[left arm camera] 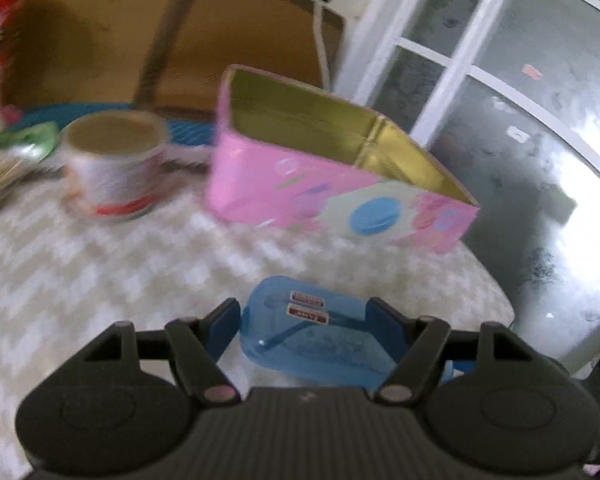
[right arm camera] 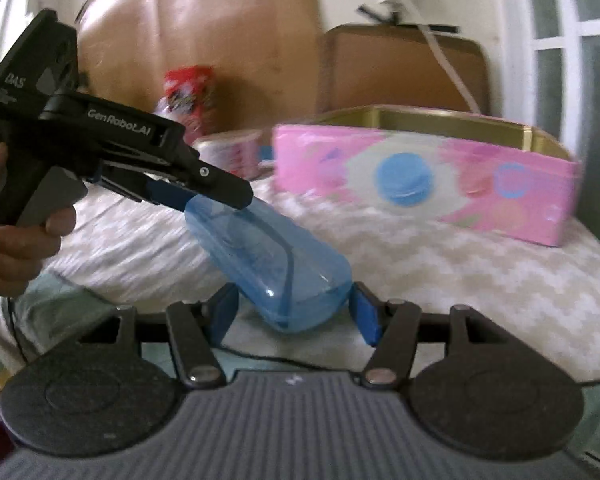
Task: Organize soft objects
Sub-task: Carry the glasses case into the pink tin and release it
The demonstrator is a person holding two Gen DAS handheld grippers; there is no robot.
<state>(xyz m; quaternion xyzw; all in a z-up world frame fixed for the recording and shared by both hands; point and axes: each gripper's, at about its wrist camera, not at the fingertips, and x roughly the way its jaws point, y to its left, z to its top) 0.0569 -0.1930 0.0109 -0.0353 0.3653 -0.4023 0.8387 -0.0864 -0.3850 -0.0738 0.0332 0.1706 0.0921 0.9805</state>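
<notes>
Clearly the blue translucent case (right arm camera: 272, 264) is light, stiff and slick, so I hold it across its narrow end. My left gripper (right arm camera: 220, 196) pinches that end, carrying it tilted above the bed (right arm camera: 460, 280) near the pink tin (right arm camera: 424, 184). My right gripper (right arm camera: 294, 314) is spread wide around the lower end; I cannot tell whether its pads touch.

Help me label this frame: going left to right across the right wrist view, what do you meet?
Hand on the handle → left gripper → red snack bag → blue transparent case → pink tin box.
</notes>
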